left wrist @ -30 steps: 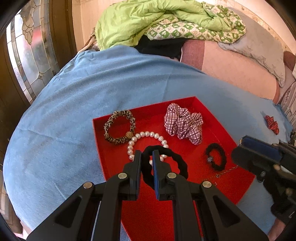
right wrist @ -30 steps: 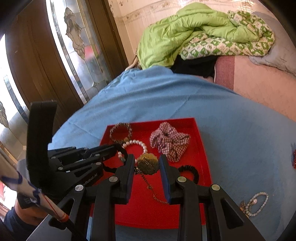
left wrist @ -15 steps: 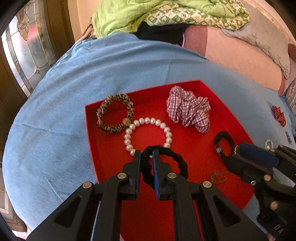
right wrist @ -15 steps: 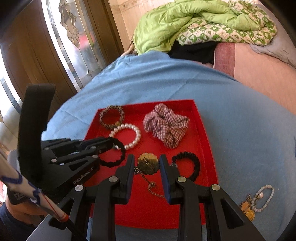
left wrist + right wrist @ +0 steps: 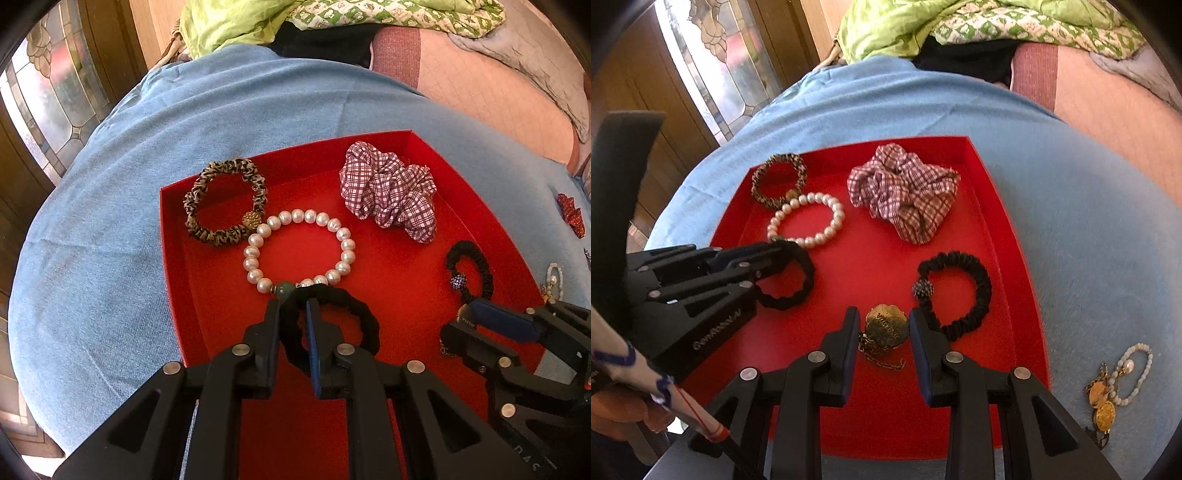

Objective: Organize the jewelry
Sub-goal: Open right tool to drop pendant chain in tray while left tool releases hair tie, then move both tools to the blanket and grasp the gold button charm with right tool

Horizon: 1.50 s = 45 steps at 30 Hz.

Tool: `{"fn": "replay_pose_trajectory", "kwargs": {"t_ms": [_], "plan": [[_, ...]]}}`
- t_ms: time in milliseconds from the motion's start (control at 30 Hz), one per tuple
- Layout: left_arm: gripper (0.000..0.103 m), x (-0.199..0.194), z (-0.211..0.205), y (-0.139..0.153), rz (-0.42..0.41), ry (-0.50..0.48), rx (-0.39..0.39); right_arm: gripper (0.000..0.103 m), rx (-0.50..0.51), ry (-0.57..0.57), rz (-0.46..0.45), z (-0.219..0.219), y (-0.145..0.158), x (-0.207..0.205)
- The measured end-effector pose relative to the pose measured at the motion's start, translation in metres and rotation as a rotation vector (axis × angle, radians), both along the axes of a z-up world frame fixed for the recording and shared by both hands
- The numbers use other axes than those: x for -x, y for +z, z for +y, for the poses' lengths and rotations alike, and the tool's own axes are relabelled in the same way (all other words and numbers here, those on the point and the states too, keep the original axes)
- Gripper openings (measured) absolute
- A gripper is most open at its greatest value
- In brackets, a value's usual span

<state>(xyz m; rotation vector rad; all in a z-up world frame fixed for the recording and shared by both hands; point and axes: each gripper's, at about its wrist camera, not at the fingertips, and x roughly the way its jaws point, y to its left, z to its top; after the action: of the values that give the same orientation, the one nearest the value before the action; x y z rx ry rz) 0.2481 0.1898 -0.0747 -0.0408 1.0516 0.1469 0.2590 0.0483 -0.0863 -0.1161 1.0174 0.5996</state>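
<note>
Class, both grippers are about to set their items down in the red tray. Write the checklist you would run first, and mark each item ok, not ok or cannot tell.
1. Left gripper clamped on black scrunchie: ok.
2. Right gripper holding gold medallion: ok.
3. Both items over the red tray: ok.
4. Bare tray floor under medallion: ok.
5. Black scrunchie clear of pearl bracelet: not ok, they meet.
6. Medallion chain free of beaded black scrunchie: cannot tell.

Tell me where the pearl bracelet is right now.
The pearl bracelet lies in the red tray, touching the leopard-print hair tie, left of the checked scrunchie.
</note>
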Motion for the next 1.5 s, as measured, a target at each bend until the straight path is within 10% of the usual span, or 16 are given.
{"fn": "replay_pose_trajectory", "kwargs": {"t_ms": [567, 767, 1167, 1500], "plan": [[0.058, 0.009, 0.009, 0.037, -0.177, 0.070, 0.068, 0.030, -0.136, -0.021, -0.040, -0.033, 0.045, 0.001], [0.059, 0.009, 0.000, 0.042, -0.167, 0.109, 0.130, 0.030, -0.166, -0.078, -0.075, -0.082, 0.072, 0.002], [0.059, 0.008, -0.112, 0.037, -0.121, -0.161, 0.265, 0.030, -0.106, -0.275, 0.063, -0.198, 0.043, -0.002], [0.058, -0.009, -0.149, 0.026, -0.028, -0.242, 0.151, 0.030, -0.020, -0.203, 0.173, -0.192, 0.001, 0.001]]}}
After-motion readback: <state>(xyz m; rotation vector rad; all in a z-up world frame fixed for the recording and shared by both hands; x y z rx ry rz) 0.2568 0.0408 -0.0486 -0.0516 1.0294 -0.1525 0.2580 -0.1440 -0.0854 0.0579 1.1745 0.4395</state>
